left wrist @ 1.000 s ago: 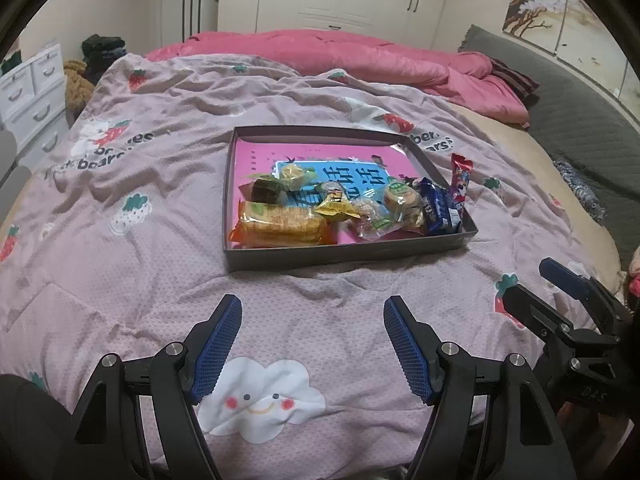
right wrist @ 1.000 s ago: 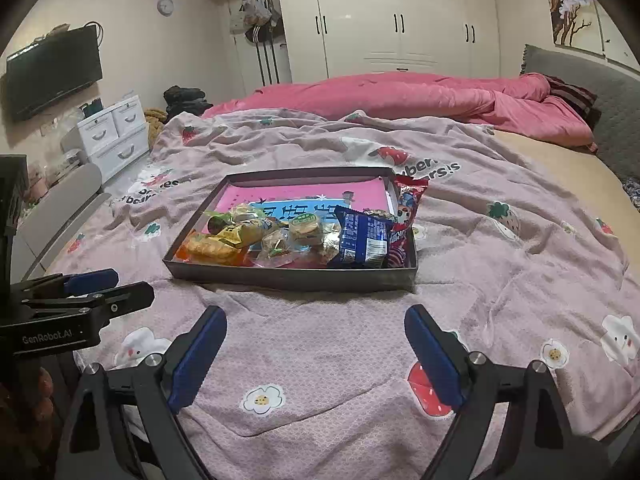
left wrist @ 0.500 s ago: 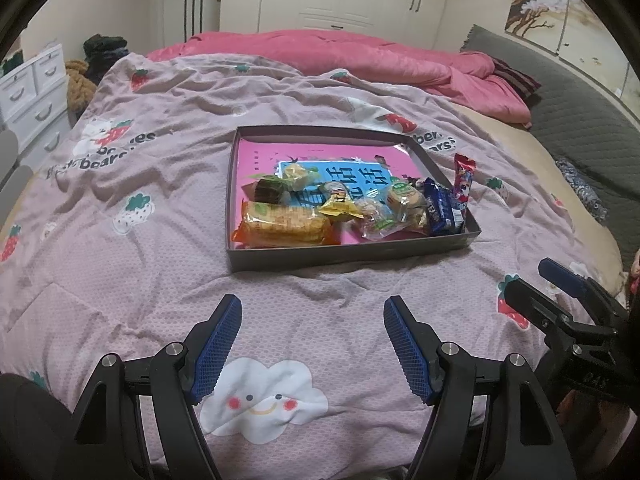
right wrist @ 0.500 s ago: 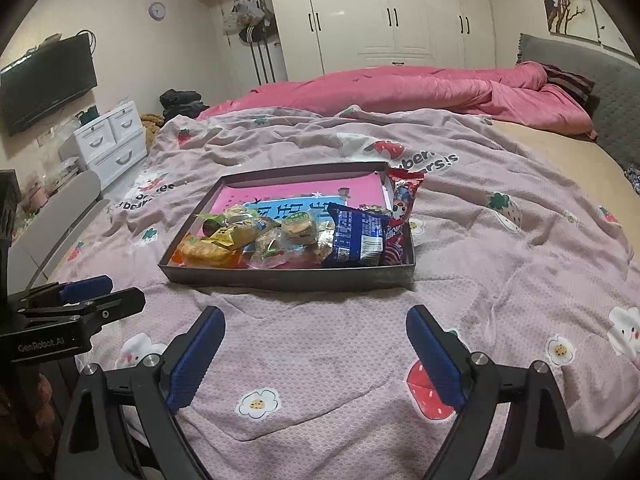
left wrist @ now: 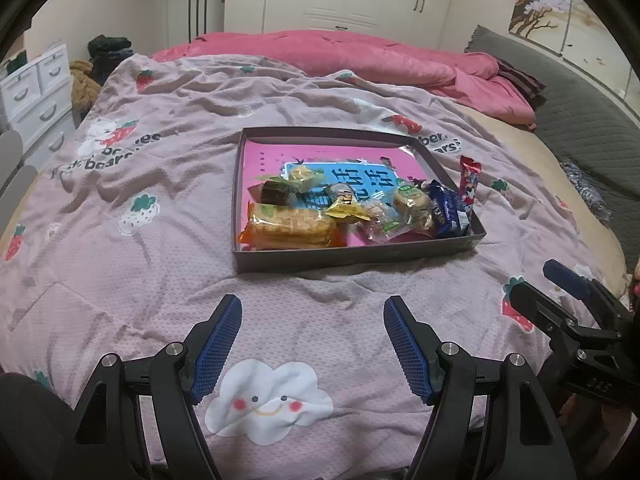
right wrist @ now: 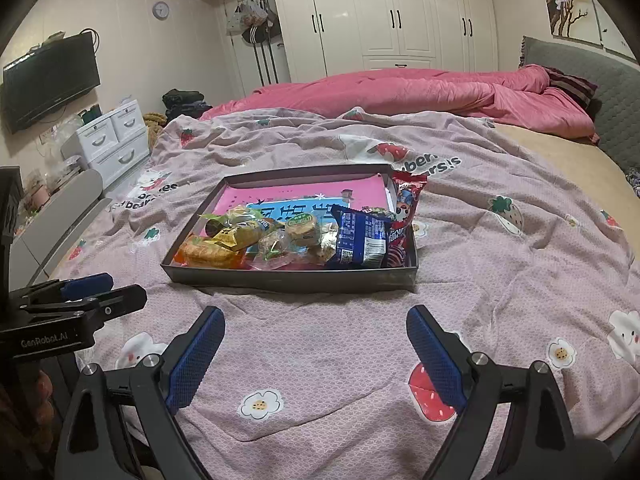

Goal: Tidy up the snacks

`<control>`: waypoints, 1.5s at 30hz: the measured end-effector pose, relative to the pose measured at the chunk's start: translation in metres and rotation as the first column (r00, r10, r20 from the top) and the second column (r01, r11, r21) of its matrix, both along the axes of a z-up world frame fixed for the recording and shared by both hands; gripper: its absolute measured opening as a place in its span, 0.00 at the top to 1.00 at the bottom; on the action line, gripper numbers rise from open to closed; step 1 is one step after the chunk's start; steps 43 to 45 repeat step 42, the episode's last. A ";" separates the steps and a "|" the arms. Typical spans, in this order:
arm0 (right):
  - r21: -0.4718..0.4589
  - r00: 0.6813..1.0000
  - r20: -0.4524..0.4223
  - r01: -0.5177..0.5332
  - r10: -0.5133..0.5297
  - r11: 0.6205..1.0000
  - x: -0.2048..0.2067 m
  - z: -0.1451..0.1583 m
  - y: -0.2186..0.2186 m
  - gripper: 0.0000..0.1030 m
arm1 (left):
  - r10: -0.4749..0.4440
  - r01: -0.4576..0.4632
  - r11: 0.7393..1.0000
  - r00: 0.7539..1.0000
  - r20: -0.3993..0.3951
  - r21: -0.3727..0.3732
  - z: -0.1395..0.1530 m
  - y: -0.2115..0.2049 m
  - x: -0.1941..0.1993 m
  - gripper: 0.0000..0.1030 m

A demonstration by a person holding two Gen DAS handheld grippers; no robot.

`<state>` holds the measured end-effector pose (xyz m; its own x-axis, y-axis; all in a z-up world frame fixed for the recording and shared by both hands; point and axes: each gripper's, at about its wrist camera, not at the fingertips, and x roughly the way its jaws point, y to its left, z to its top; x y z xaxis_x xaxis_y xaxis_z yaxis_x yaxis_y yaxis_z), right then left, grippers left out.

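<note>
A shallow grey box with a pink and blue lining lies on the pink quilt, holding several wrapped snacks. Among them are an orange cracker pack, a blue biscuit pack and a red candy bag leaning on the right wall. My left gripper hovers open over the quilt, short of the box, with nothing between its fingers. My right gripper also stands open and empty, nearer than the box. Each gripper shows at the edge of the other's view.
The pink strawberry quilt covers the bed, with a rumpled rose duvet at the far end. White drawers, a wall television and wardrobes stand beyond. A grey headboard runs along the right.
</note>
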<state>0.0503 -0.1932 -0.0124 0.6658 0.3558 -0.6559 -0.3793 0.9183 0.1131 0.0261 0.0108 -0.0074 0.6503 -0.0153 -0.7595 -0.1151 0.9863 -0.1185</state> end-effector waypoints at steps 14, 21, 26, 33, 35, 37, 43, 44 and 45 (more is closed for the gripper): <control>-0.010 1.000 -0.004 -0.003 0.003 1.000 0.001 -0.001 0.002 0.10 | 0.016 -0.016 1.000 1.000 0.000 0.013 0.001 0.003 0.001 0.27; -0.013 1.000 -0.002 -0.003 0.003 1.000 0.001 -0.001 0.002 0.10 | 0.033 -0.033 0.999 0.999 0.003 0.020 0.003 0.004 0.001 0.27; -0.013 1.000 -0.002 -0.002 0.002 1.000 0.001 -0.001 0.003 0.10 | 0.033 -0.033 0.999 0.999 0.003 0.023 0.003 0.004 0.001 0.27; -0.015 1.000 -0.006 0.001 -0.001 1.000 0.004 -0.002 0.002 0.10 | 0.021 -0.021 1.000 1.000 0.005 0.022 0.002 0.001 0.002 0.27; -0.013 1.000 -0.008 0.005 -0.005 1.000 0.007 -0.003 0.002 0.10 | 0.008 -0.008 1.000 1.000 0.007 0.021 0.002 0.000 0.002 0.27; -0.010 1.000 -0.013 0.003 -0.003 1.000 0.009 -0.005 0.002 0.10 | -0.003 0.002 1.000 1.000 0.011 0.023 0.002 -0.002 0.003 0.27; 0.013 1.000 -0.025 -0.001 0.002 1.000 0.019 -0.010 -0.001 0.07 | -0.007 0.006 1.000 0.999 0.034 0.014 0.004 0.004 0.011 0.27; 0.013 1.000 -0.025 -0.001 0.002 1.000 0.019 -0.010 -0.001 0.07 | -0.007 0.006 1.000 0.999 0.034 0.014 0.004 0.004 0.011 0.27; 0.013 1.000 -0.025 -0.001 0.002 1.000 0.019 -0.010 -0.001 0.07 | -0.007 0.006 1.000 0.999 0.034 0.014 0.004 0.004 0.011 0.27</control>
